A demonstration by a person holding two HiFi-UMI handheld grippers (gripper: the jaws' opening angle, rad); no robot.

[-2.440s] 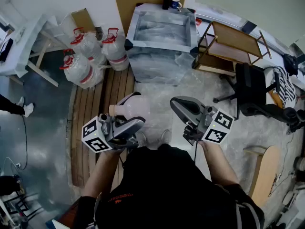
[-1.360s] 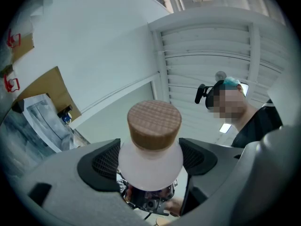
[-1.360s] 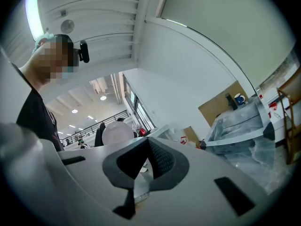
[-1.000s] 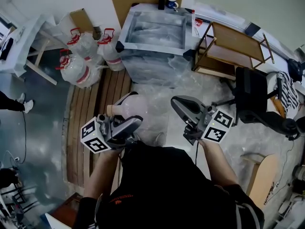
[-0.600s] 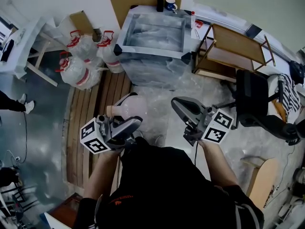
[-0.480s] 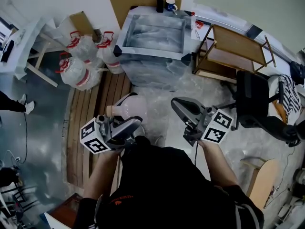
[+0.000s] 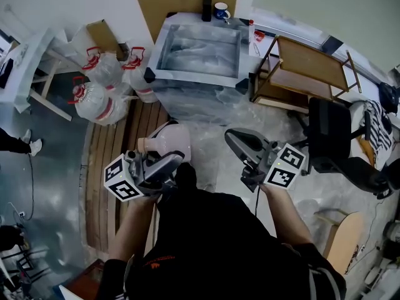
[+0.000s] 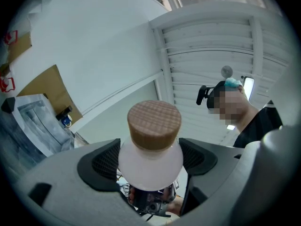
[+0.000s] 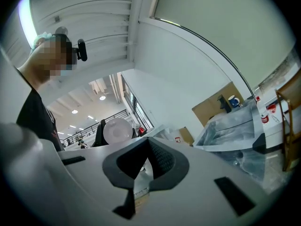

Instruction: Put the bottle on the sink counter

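Left claw is clamped on the pale, brown-capped bottle, up in the air well short of the plastic-wrapped sink worktop. Right claw is pressed together, empty, beside it.

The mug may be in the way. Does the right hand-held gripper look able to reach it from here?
Probably not: the right hand-held gripper, jaws shut, is well short of the mug, which stands at the back rim of the sink, with floor between.
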